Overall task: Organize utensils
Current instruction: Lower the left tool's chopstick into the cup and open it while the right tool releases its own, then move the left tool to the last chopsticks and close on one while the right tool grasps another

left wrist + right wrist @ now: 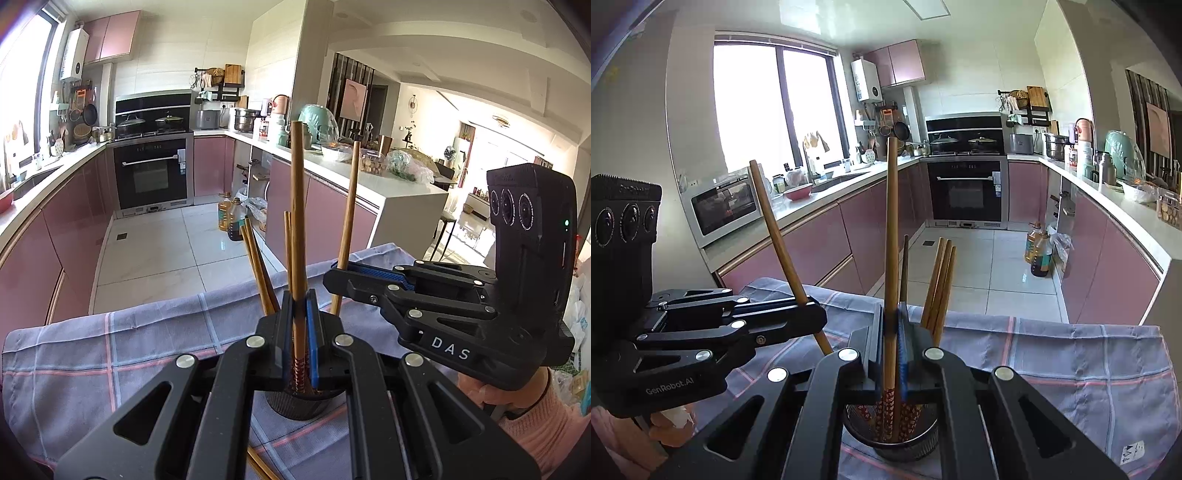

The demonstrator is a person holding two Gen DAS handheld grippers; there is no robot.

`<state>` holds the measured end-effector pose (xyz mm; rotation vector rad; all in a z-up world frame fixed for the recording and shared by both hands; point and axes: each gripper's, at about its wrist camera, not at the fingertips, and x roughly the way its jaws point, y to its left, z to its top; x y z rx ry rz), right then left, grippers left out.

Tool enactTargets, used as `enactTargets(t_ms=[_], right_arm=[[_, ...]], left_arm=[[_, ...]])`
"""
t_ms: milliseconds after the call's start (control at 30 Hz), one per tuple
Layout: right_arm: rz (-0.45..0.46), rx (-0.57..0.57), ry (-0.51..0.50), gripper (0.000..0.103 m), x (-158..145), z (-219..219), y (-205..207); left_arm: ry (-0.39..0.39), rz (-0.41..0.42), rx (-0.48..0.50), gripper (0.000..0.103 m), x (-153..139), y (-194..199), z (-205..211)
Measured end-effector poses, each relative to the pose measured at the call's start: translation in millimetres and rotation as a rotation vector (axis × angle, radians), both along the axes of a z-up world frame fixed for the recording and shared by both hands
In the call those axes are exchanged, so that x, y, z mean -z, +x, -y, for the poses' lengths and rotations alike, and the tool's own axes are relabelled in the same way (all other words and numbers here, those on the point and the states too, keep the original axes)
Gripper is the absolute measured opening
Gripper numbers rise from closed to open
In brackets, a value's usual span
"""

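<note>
A dark mesh cup [295,404] [897,439] stands on a blue checked cloth [110,350] [1071,362]. Several wooden chopsticks [258,266] [940,280] lean inside it. My left gripper [299,317] [812,314] is shut on one upright chopstick [297,221] [775,236], whose red patterned end dips into the cup. My right gripper [892,332] [338,273] is shut on another chopstick [891,240] [349,221], also upright, its patterned end inside the cup. The two grippers meet over the cup from opposite sides.
Loose chopsticks [260,467] lie on the cloth near the front edge. A hand in a pink sleeve [491,391] holds the right gripper. Beyond the cloth's far edge lie a tiled kitchen floor, pink cabinets and oil bottles [1039,254].
</note>
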<state>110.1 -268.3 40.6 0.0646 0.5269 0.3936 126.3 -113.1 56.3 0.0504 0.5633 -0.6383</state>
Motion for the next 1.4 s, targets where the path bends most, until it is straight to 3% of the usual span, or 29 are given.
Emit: enactTargets(t_ms=[667, 1067, 1167, 1400], right_arm=[[-0.109, -0.002, -0.015, 0.006, 29.8, 2.2, 18.1], [-0.14, 0.015, -0.004, 0.007, 36.4, 4.9, 29.1], [-0.142, 0.022, 0.005, 0.007, 37.7, 7.3, 28.3], [-0.124, 0.001, 0.02, 0.012, 34.6, 7.9, 14.6]], left_arm=[[0.078, -0.097, 0.039, 0.008, 27.0, 26.4, 8.2], [0.075, -0.15, 0.018, 0.01, 45.6, 52.6, 11.1], [0.061, -0.149, 0.014, 0.024, 49.0, 54.4, 7.6], [0.055, -0.101, -0.013, 0.029, 46.4, 42.7, -5.5]])
